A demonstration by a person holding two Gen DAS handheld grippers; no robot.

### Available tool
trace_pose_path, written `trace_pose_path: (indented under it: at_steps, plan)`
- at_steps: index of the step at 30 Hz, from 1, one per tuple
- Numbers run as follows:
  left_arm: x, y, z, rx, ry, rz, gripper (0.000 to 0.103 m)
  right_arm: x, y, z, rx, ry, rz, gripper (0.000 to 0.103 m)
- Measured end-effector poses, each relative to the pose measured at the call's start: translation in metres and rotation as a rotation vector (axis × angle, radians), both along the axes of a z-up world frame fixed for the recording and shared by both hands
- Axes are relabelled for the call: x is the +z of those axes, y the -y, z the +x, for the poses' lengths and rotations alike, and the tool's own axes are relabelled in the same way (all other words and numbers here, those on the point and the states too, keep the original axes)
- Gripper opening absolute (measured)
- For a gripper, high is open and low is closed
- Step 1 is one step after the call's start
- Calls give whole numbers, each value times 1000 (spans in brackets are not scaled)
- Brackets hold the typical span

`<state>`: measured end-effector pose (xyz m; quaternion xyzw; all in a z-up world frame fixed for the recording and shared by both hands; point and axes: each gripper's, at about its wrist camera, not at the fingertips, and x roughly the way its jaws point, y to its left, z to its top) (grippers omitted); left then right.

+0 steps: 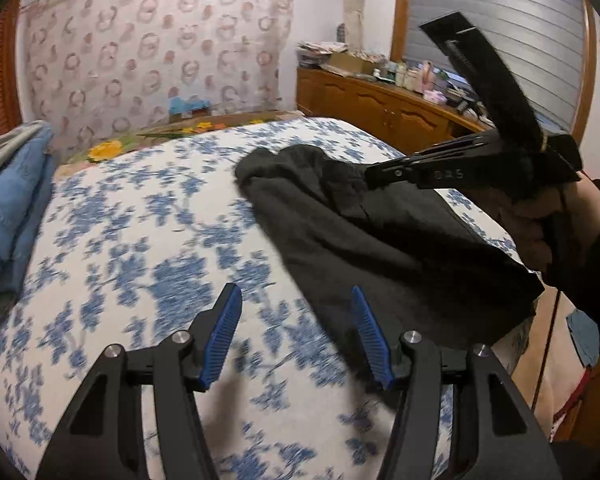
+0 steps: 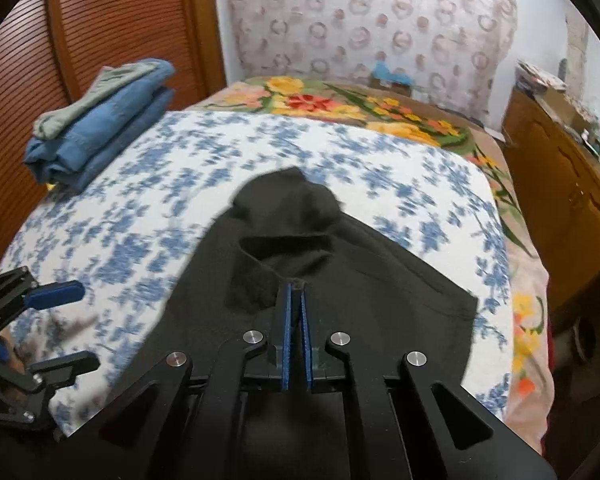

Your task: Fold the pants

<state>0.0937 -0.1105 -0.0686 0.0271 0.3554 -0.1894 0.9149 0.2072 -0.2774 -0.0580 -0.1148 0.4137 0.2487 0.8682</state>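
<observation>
Black pants [image 1: 380,232] lie bunched on the blue-flowered bedspread [image 1: 140,240], to the right in the left wrist view and in the middle of the right wrist view [image 2: 340,280]. My left gripper [image 1: 296,300] is open and empty, just left of the pants' near edge; it also shows at the left edge of the right wrist view [image 2: 60,328]. My right gripper [image 2: 296,286] is shut on a fold of the pants and lifts it a little; it shows from the side in the left wrist view [image 1: 374,178].
A stack of folded blue and grey clothes [image 2: 100,124] sits at the bed's far left by a wooden slatted door [image 2: 100,28]. A flowered blanket [image 2: 340,108] covers the head of the bed. A cluttered wooden sideboard [image 1: 388,108] stands to the right.
</observation>
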Motion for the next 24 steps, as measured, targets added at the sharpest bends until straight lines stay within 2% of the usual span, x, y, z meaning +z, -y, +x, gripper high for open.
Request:
trace_pose_path:
  at_steps: [4,9,18,24]
  plan:
    - [-7,12,7,-22,-32,18,57,-9,11,9,-25,-5,-26,2]
    - [-11,14,8,-27,-44,30,57,-3,27,17,-62,33,-29,2]
    - [-15,14,12,-14,-56,41,57,24,61,24,-153,200,-32,1]
    - [-19,14,15,-10,-71,49,57,11,71,38,-200,189,-74,1]
